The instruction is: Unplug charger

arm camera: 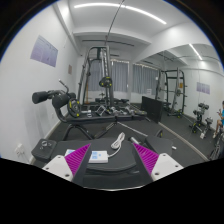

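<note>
A white charger [98, 155] with a blue label lies on a dark flat block [112, 168] between my fingers, nearer the left one. Its white cable [118, 141] runs away from it over the dark surface ahead. My gripper [111, 152] is open, and its magenta pads [72, 161] stand wide on either side of the charger with gaps on both sides. I cannot see what the charger is plugged into.
This is a gym room. A weight machine [98, 72] and a bench [62, 103] stand beyond the fingers to the left. A black rack [176, 90] and a dark cabinet [151, 108] stand to the right, and dark floor lies between.
</note>
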Tool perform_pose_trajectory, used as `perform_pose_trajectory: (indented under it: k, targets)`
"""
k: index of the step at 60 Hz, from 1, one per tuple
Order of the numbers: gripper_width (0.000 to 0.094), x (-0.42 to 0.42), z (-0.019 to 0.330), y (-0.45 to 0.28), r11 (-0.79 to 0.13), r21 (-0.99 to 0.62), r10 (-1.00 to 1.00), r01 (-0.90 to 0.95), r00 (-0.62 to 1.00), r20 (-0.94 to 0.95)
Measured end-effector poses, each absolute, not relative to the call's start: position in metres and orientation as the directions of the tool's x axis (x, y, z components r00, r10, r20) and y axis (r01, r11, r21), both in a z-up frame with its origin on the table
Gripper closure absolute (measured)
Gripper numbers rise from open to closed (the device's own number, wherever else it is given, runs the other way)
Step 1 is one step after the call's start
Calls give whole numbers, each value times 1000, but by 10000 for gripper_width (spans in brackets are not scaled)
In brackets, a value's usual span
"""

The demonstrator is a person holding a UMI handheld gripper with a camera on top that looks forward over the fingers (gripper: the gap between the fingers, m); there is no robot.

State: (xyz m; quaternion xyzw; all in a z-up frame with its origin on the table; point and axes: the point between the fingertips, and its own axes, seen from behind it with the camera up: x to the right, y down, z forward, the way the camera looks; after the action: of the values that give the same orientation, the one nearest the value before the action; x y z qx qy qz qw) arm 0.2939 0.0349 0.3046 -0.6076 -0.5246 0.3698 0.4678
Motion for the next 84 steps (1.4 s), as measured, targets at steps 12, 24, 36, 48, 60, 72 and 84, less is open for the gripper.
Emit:
perform_pose_trajectory:
  k: [12, 24, 36, 48, 60, 72, 84]
  targets:
    - [89, 291, 293, 22, -1, -951, 986, 309, 162, 52]
    - [90, 284, 271, 0, 0, -944, 990, 329, 132, 46]
    - [89, 276, 236, -35, 3, -928, 996, 372, 85, 38]
    - [90, 266, 204, -68, 16, -916, 998, 400, 49, 38]
    - [90, 241, 164, -84, 35, -918, 998, 395, 37, 54]
    - [89, 201, 116, -89, 14, -913, 998, 407, 47, 36]
    - [89, 142, 79, -90, -24, -920, 998, 392, 55, -3]
